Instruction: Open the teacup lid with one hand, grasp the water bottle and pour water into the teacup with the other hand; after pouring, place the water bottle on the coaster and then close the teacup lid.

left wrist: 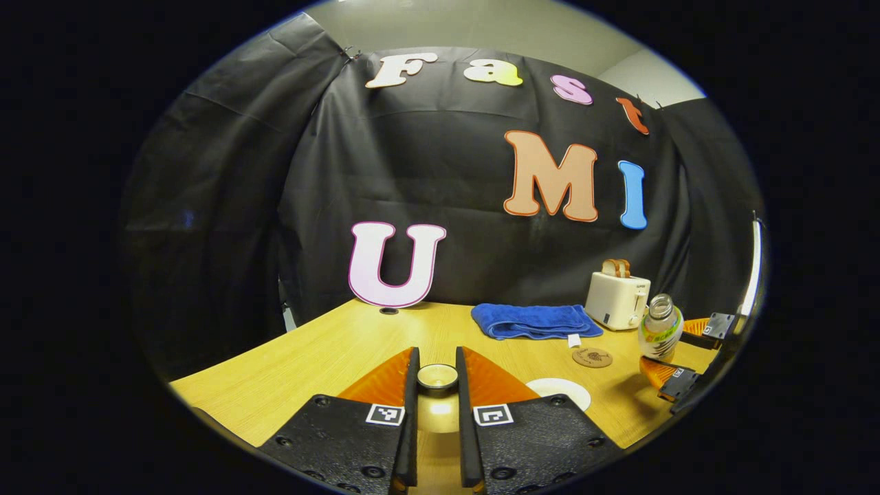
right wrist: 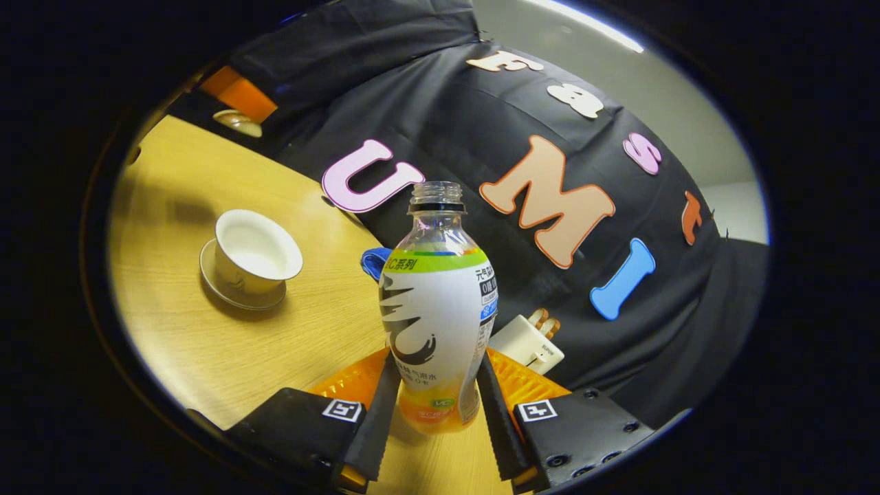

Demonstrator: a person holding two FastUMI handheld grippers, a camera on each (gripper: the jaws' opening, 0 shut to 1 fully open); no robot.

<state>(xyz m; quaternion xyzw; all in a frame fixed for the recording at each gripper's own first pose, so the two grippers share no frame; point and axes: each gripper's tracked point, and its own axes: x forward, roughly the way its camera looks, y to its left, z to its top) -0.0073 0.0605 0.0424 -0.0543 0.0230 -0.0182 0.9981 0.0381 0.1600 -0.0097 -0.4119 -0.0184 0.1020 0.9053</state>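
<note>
Blue folded towel (left wrist: 535, 320), cream toaster (left wrist: 617, 300), round cork coaster (left wrist: 592, 357) on wooden table (left wrist: 330, 357). Left gripper (left wrist: 437, 385) clenched on teacup lid (left wrist: 437, 377); right gripper (right wrist: 434, 395) grasping uncapped plastic bottle (right wrist: 437, 309), tilted near open white teacup (right wrist: 254, 254).

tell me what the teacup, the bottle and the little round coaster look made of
Teacup: likely glazed ceramic, white with a soft sheen, on a matching saucer.
Water bottle: clear plastic, see-through at the neck, wrapped in a glossy printed label.
Coaster: brown and matte, maybe cork or wood; too small to tell.
</note>
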